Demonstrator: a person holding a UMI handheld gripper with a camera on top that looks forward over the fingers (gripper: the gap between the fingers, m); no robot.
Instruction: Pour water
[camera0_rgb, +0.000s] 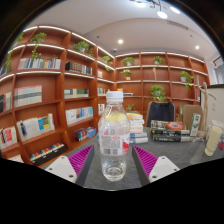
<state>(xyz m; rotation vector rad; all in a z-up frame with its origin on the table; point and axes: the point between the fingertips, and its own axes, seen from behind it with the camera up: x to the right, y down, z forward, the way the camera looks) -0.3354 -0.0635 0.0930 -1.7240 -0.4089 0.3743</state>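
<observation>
Tool (113, 163) fingers spread, magenta pads (80, 160) facing inward on either side of a clear plastic water bottle (114, 140). Gap visible between each pad and the bottle wall; no grip observed. Bottle stands upright on the grey counter (170, 155), between the fingers, white cap (114, 98) on, label band around its middle.

Beyond the bottle, to its right: a stack of books (167, 131) lying flat on the counter. Farther right of that stack, a pale container (212, 139); details not resolvable. Behind the bottle on all sides: wooden bookshelves (45, 95) lined with books, potted plants (159, 92) on several shelves. Ceiling lights (161, 14) on above.
</observation>
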